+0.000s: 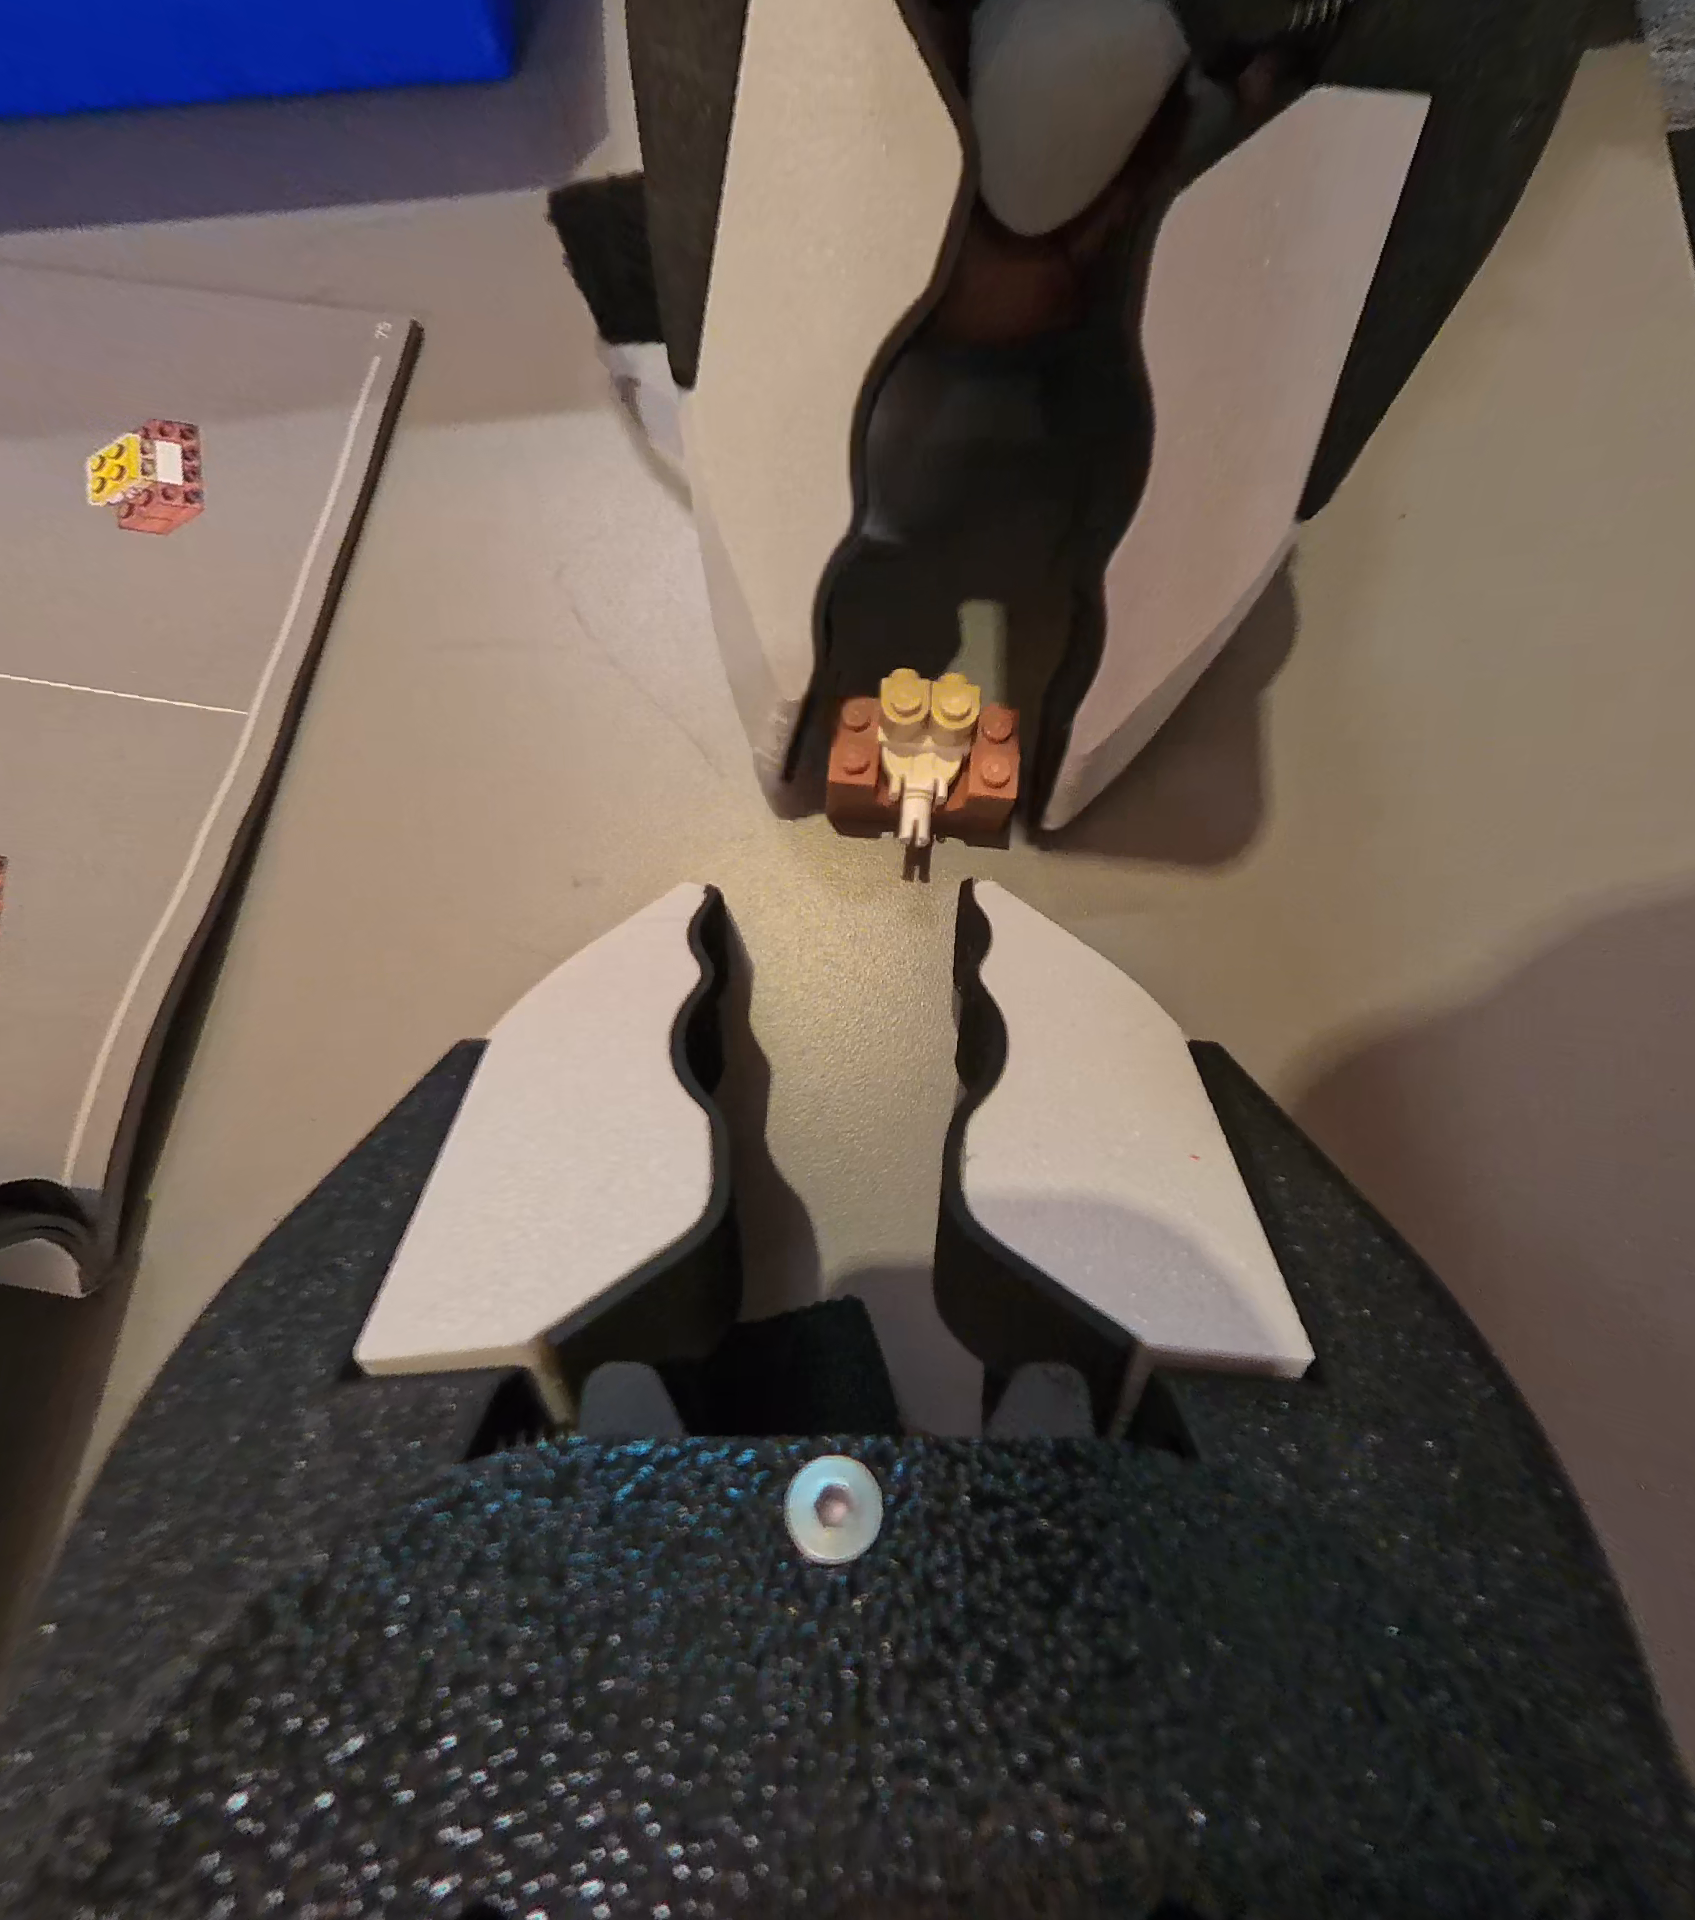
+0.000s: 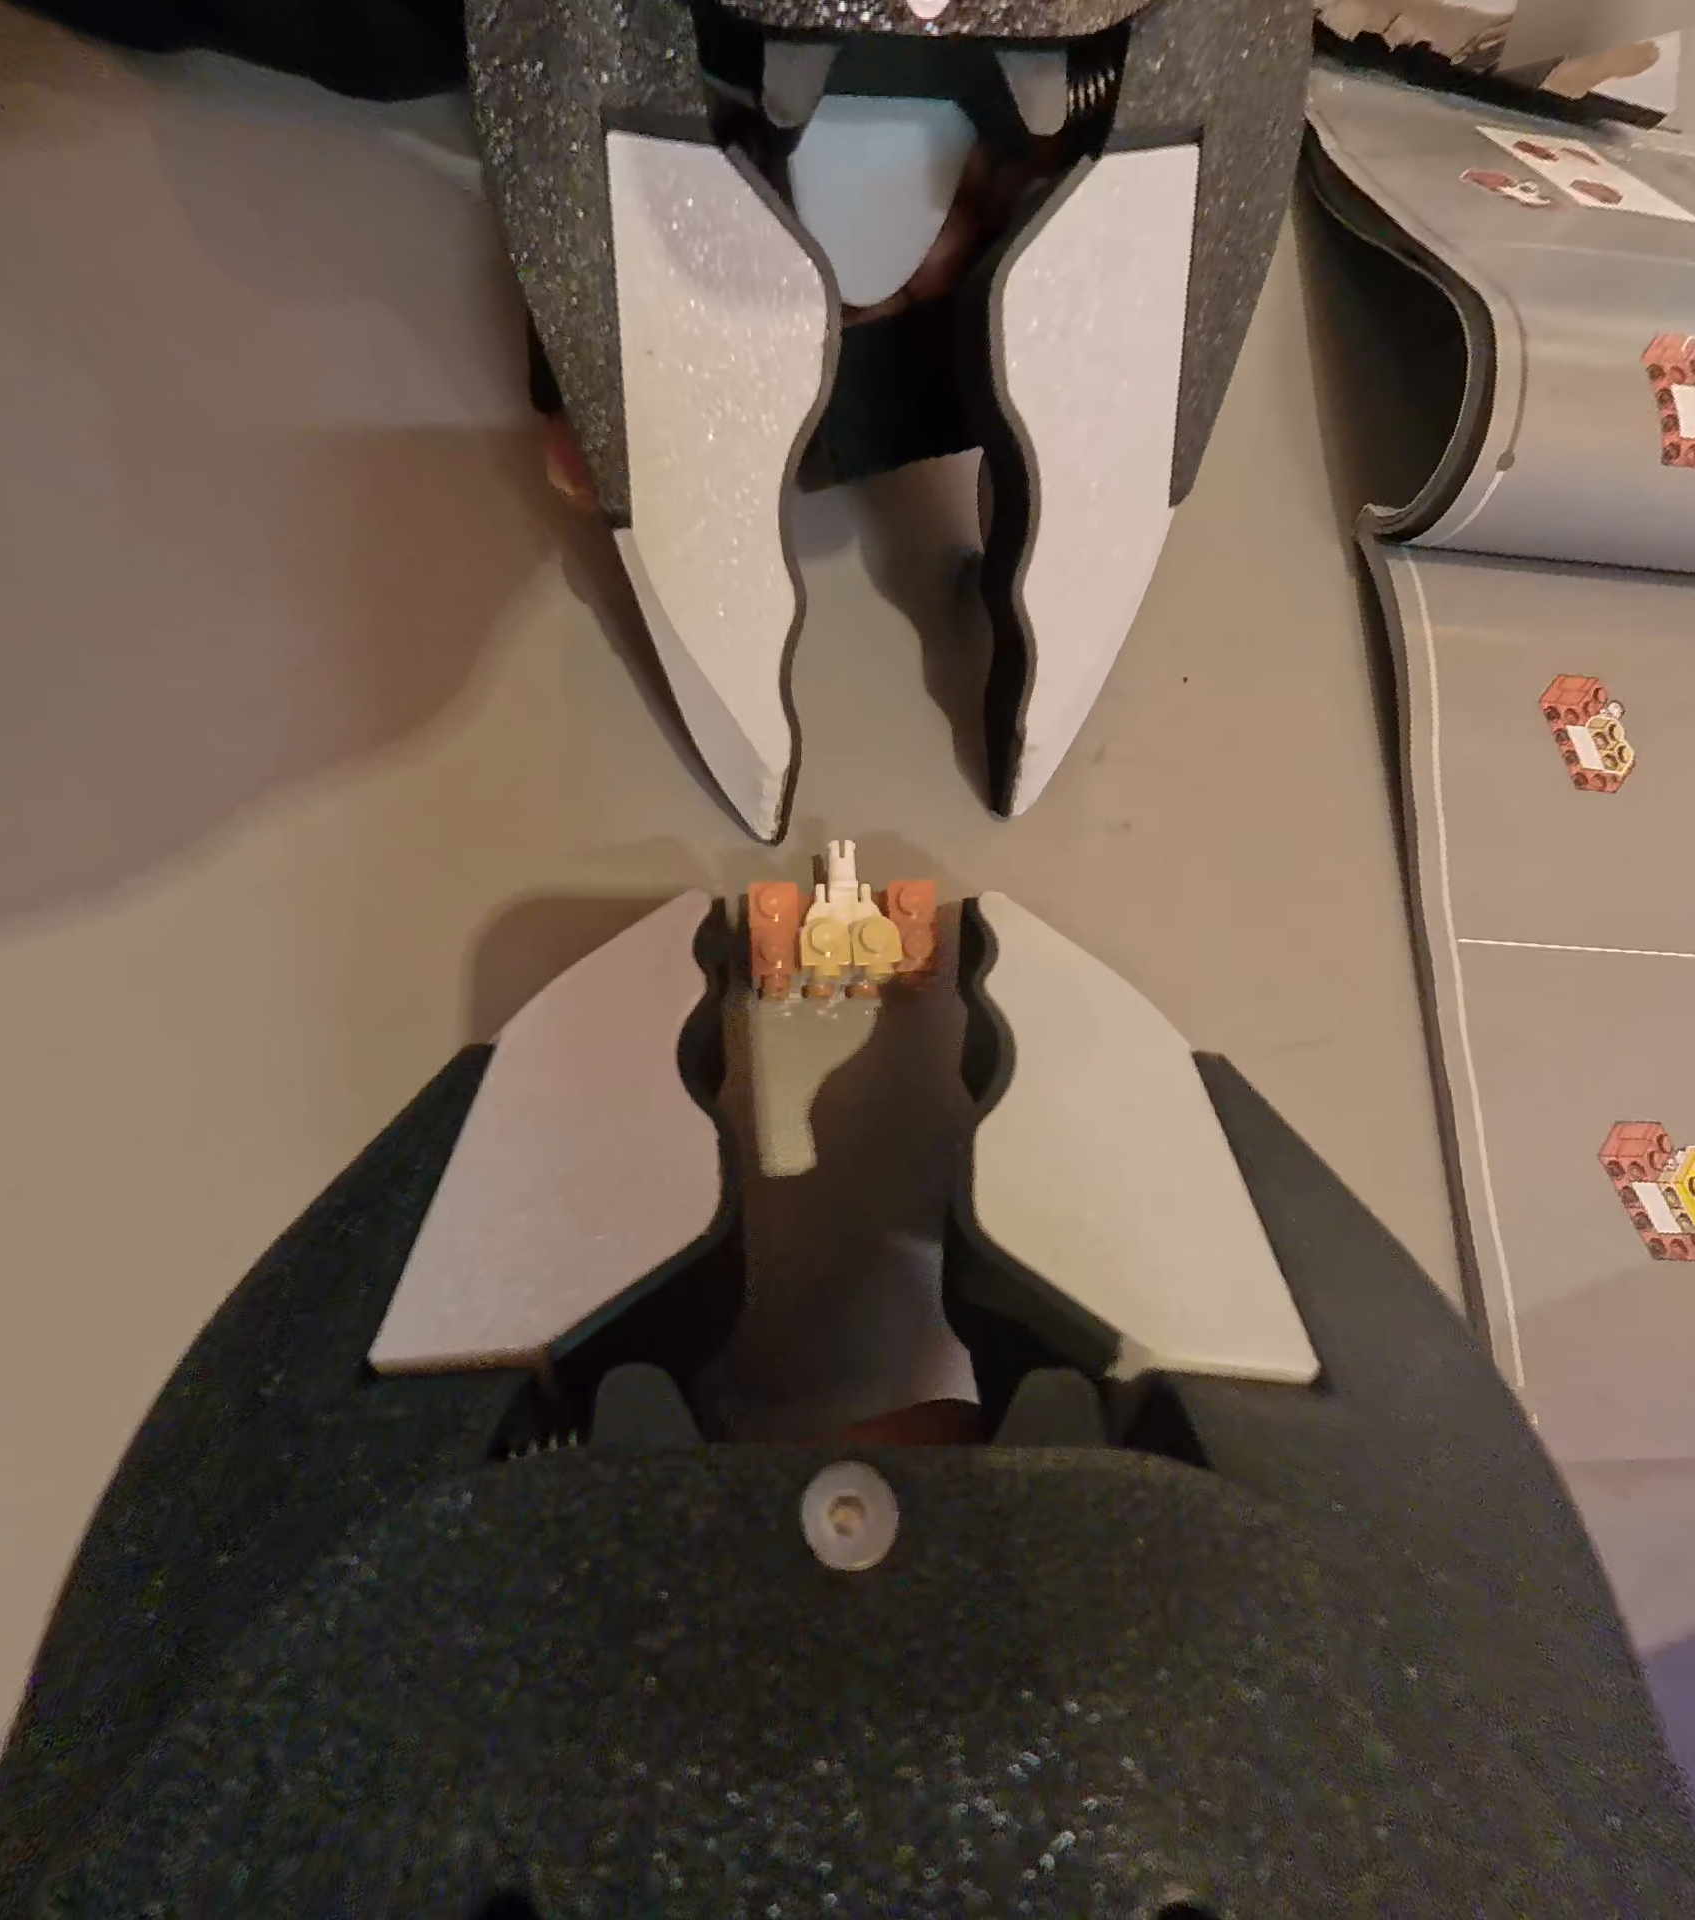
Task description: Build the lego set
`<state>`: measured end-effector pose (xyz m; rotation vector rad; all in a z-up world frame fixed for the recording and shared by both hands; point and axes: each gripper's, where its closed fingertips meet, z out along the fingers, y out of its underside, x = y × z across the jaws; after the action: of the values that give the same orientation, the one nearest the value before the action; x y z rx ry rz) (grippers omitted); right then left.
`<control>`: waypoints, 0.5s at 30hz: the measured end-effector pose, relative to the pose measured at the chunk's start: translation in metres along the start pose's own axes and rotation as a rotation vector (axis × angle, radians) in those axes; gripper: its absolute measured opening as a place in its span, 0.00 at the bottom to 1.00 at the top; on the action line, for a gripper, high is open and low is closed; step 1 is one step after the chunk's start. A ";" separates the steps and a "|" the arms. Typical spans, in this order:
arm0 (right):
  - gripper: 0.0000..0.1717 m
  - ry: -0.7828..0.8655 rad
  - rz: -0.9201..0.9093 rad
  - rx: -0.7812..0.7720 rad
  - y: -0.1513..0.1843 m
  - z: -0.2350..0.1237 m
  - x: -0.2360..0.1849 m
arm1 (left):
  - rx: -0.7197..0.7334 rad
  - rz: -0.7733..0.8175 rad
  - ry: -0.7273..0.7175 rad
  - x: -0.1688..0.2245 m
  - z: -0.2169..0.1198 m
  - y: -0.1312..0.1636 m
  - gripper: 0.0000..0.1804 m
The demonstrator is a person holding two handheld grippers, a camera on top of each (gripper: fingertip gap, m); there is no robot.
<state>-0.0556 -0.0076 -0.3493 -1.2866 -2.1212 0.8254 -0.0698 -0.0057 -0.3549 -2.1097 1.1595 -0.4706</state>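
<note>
A small brick assembly (image 2: 843,935), with brown bricks at the sides, tan round pieces on top and a white pin sticking out, stands on the grey table (image 2: 199,727). My right gripper (image 2: 843,909) straddles it with its fingertips on either side. A thin gap shows between the pads and the bricks, so it is open. In the left wrist view the assembly (image 1: 921,758) sits between the right gripper's (image 1: 921,805) tips. My left gripper (image 1: 838,904) is open and empty, facing the assembly's pin from just short of it. It also shows in the right wrist view (image 2: 890,821).
An open instruction booklet (image 1: 95,727) with pictures of brick builds lies left of the left gripper, and on the right in the right wrist view (image 2: 1601,935). A blue object (image 1: 178,52) sits at the far left corner. A hand shows behind each gripper. The tips of both grippers are at nearly the same place.
</note>
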 end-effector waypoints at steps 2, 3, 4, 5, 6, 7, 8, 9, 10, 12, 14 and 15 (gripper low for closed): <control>0.28 -0.001 -0.004 0.005 0.000 -0.001 0.000 | 0.000 0.000 0.003 0.000 0.000 0.000 0.23; 0.29 -0.003 -0.010 0.017 -0.001 -0.002 -0.001 | 0.000 0.002 0.005 0.000 0.000 0.000 0.23; 0.29 0.002 -0.011 0.033 -0.002 -0.004 -0.001 | 0.001 0.004 0.006 0.001 0.000 0.000 0.23; 0.29 0.002 -0.008 0.047 -0.003 -0.006 -0.001 | 0.001 0.009 0.008 0.001 0.000 0.000 0.23; 0.29 0.000 0.000 0.060 -0.003 -0.009 -0.001 | 0.002 0.017 0.013 0.002 0.000 0.000 0.23; 0.28 -0.003 0.014 0.077 -0.004 -0.012 -0.001 | 0.004 0.029 0.018 0.003 0.000 -0.001 0.24; 0.27 -0.007 0.028 0.090 -0.004 -0.015 0.000 | 0.007 0.043 0.022 0.005 0.000 -0.002 0.24; 0.25 -0.008 0.040 0.096 -0.003 -0.017 0.001 | 0.013 0.057 0.023 0.006 0.001 -0.003 0.25; 0.24 -0.006 0.049 0.099 -0.002 -0.019 0.003 | 0.023 0.069 0.025 0.007 0.001 -0.005 0.26; 0.21 -0.009 0.056 0.108 -0.002 -0.022 0.004 | 0.055 0.088 0.028 0.009 0.002 -0.012 0.26; 0.20 -0.009 0.046 0.106 -0.001 -0.021 0.003 | 0.075 0.101 0.030 0.011 0.004 -0.017 0.26; 0.20 -0.009 0.035 0.098 -0.001 -0.020 0.001 | 0.074 0.110 0.030 0.012 0.005 -0.018 0.26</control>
<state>-0.0425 -0.0019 -0.3349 -1.2750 -2.0442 0.9394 -0.0498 -0.0068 -0.3463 -1.9709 1.2490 -0.4877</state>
